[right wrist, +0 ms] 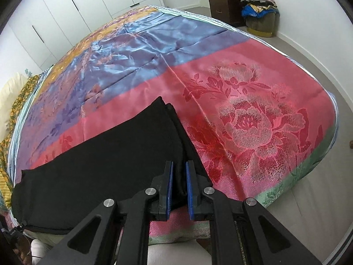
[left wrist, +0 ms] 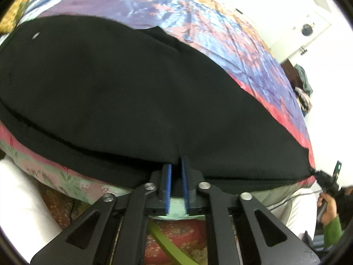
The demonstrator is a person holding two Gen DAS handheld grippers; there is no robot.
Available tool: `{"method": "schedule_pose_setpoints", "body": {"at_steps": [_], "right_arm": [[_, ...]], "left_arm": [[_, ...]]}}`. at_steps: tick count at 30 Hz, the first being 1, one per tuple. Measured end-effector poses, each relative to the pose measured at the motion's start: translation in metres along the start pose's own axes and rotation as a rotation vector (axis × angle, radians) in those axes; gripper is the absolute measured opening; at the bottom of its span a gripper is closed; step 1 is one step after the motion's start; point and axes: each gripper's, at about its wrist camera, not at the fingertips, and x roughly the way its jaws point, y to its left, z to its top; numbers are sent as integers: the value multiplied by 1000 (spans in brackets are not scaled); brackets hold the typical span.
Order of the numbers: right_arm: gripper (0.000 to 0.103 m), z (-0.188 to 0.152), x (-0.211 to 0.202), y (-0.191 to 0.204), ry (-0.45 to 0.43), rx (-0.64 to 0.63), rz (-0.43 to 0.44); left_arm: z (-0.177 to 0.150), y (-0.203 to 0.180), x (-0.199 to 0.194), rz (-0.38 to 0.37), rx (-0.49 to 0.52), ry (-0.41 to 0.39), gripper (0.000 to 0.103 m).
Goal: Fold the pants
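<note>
- Left wrist view: the black pants (left wrist: 123,92) lie flat along the near edge of the bed, on a satin bedspread (left wrist: 231,35) patterned in blue, purple, orange and pink.
- The left tongs (left wrist: 176,170) are narrowed on the pants' near edge, with black cloth pinched between the blue pads (left wrist: 168,176).
- At the far right of this view the right tongs (left wrist: 321,176) grip the end corner of the pants, held by a hand (left wrist: 328,207) in a green sleeve.
- Right wrist view: the pants (right wrist: 106,159) run from the tongs toward the bed's left near edge, across the pink band of the bedspread (right wrist: 253,114); two layered corners show at their far end.
- The right tongs (right wrist: 179,176) are narrowed on a fold of the pants' edge, with cloth between the blue pads (right wrist: 169,181).
- Beyond the bed's far corner stand a dark cabinet (right wrist: 222,2) and a basket piled with clothes (right wrist: 260,15); white closet doors (right wrist: 88,2) line the wall.
</note>
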Motion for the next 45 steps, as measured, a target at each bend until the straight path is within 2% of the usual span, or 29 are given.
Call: {"method": "schedule_pose_setpoints", "body": {"at_steps": [1,3,5,6,8,10,11,12,16,20,23,26,29,30,31,33,35,37,40,41,43,45], "right_arm": [[12,0,-1,0,-3,-1,-1],[12,0,0,0,-6,-2,-3],[12,0,0,0,-6,-4,-5],[12,0,0,0,-5,-4,-6],[12,-1,0,0,-2,-2,-7],[12,-1,1,1,-1,-2,-11],[12,-1,1,1,0,-4,-14],[12,-1,1,2,1,-7,-17],[12,-1,0,4,-5,-16,-27],[12,-2,0,7,-9,-33,-35],[12,-2,3,11,0,-56,-39],[12,-2,5,11,8,-59,-37],[12,-2,4,11,4,-64,-39],[12,-2,2,12,0,-68,-47],[13,-3,1,13,-5,-70,-60],[33,-4,-5,15,-31,-70,-104],[102,-5,-17,13,-70,-45,-139],[102,-8,-37,14,-147,-20,-184],[102,-12,-73,38,-272,-64,-269],[102,-13,-82,51,-307,-90,-256],[103,-14,-90,79,-341,-136,-202],[103,-16,-85,112,-326,-177,-118]], "left_arm": [[0,1,1,-3,-19,0,24],[1,9,-1,-36,-67,-17,51],[4,17,-7,-48,-122,-54,68],[5,21,-9,-50,-144,-71,72],[9,30,-11,-72,-198,-89,72],[12,38,-8,-99,-251,-90,61],[13,40,-5,-100,-258,-82,30],[15,41,0,-87,-252,-50,6],[9,44,-8,-101,-252,-41,4],[3,34,-31,-75,-184,-69,4],[-2,38,-15,-24,-160,-23,4],[-2,45,1,-25,-208,12,4],[0,36,0,9,-154,15,11],[0,33,-2,34,-135,19,21],[-1,30,-5,52,-122,32,26],[-4,26,-15,95,-111,49,59],[-9,21,-36,174,-83,20,64],[-11,12,-60,235,-35,-47,67],[3,-5,-83,286,56,-169,81],[17,-12,-83,287,99,-209,85],[36,-23,-75,290,151,-253,85],[61,-26,-54,298,210,-288,85]]}}
